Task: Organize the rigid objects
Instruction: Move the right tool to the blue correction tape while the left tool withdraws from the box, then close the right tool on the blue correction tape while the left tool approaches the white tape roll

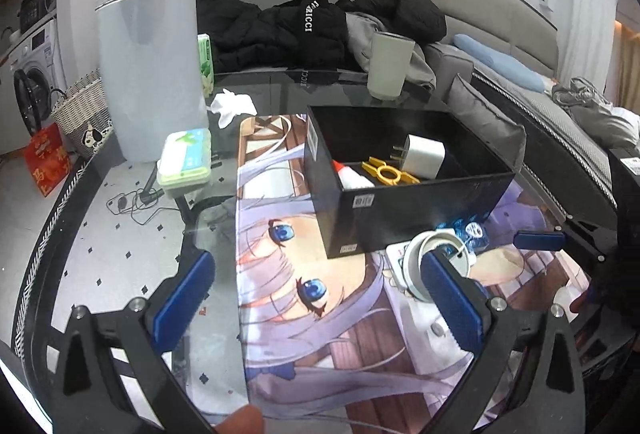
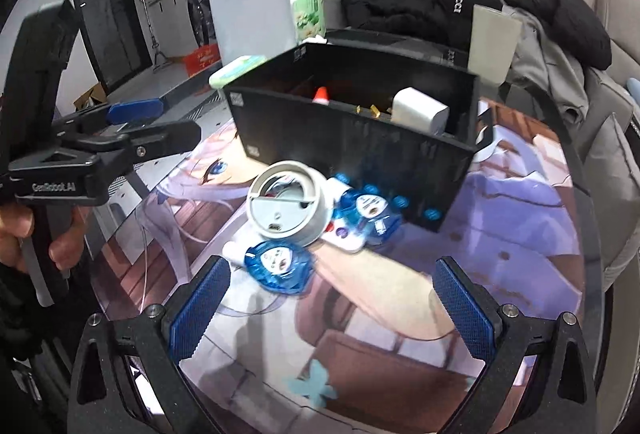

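Observation:
A black open box (image 1: 420,201) (image 2: 360,149) stands on the printed mat. Inside it lie a white charger (image 1: 424,155) (image 2: 420,111), a yellow clip (image 1: 390,171) and a red-capped glue stick (image 1: 352,173) (image 2: 322,94). In front of the box a white round reel (image 2: 286,203) (image 1: 416,258) rests on a flat white piece, with blue correction tapes (image 2: 276,266) (image 2: 372,213) beside it. My right gripper (image 2: 332,274) is open just short of the nearer tape. My left gripper (image 1: 316,266) is open and holds nothing; its right finger covers part of the reel.
A tall white cylindrical bin (image 1: 152,73), a green-lidded tissue box (image 1: 186,161) and a grey cup (image 1: 390,65) stand on the glass table. Black jackets (image 1: 280,29) lie on the sofa behind. A hand (image 2: 24,234) holds the left gripper's handle.

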Tool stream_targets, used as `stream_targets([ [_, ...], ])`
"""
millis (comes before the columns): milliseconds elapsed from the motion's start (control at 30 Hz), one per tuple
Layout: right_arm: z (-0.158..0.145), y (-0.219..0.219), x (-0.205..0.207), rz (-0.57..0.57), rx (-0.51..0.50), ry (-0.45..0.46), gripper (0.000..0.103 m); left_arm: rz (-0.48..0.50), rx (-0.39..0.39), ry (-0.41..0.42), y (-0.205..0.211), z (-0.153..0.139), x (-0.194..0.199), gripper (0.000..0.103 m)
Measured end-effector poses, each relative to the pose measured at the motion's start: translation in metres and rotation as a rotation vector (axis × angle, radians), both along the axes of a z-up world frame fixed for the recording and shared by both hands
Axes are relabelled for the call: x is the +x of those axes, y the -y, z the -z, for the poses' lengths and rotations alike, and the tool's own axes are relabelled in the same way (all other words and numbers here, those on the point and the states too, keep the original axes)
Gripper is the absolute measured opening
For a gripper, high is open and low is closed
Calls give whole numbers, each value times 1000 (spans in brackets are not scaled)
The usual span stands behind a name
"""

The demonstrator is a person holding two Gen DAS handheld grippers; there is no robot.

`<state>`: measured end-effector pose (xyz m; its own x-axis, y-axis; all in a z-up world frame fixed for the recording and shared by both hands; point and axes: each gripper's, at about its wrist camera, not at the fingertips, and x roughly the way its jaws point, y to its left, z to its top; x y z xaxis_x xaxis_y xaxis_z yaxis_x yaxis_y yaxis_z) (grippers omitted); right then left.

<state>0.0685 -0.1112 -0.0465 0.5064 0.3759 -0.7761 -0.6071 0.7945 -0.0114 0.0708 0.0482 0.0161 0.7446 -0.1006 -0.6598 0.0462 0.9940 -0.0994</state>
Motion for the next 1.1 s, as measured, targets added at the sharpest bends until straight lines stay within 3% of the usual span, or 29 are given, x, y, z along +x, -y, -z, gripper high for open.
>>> stream_targets([
  [200, 10, -19, -4, -10, -14, -18, 103, -6, -51, -44, -10, 6, 4, 103],
  [433, 18, -18, -11, 49, 39, -51, 103, -9, 10, -48, -7, 12, 3, 103],
  [700, 27, -35, -17, 95, -41, 4, 103, -19, 1, -44, -6, 13, 5, 103],
  [1100, 31, -45, -8, 208, -44, 34, 103, -29, 7, -55, -3, 14, 10, 103],
])
